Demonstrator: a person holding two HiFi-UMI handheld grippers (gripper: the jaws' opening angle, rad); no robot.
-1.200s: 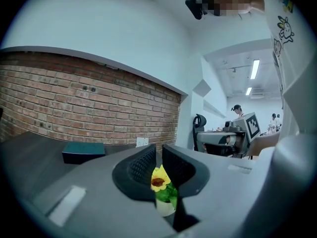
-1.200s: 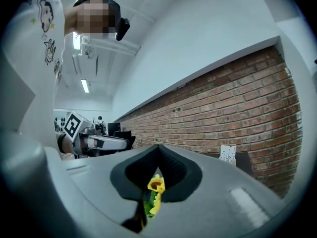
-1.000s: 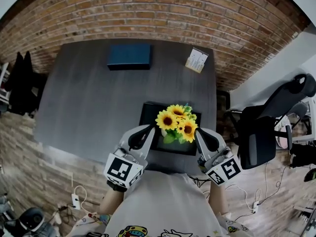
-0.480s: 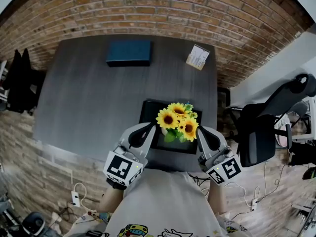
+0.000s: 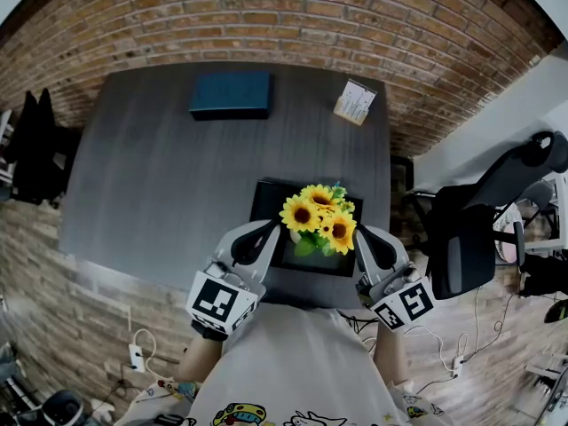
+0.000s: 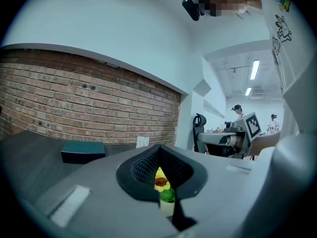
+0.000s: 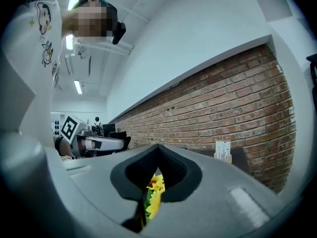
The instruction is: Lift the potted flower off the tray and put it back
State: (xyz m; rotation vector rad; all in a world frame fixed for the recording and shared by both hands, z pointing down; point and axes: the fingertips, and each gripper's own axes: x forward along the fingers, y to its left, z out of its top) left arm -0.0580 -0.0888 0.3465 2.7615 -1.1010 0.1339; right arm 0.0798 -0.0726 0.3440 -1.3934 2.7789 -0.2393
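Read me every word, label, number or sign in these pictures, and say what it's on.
Nothing here reads as text.
Card stand: print too small to read.
Teal box: no label shows.
Left gripper and right gripper: square marker patterns, no letters.
Shirt: cartoon drawings only.

Brick-walled office
A brick wall [image 5: 266, 11] is running behind the dark desk [image 5: 151, 176]; a black office chair [image 5: 470, 238] is standing on wood flooring [image 5: 501, 349].
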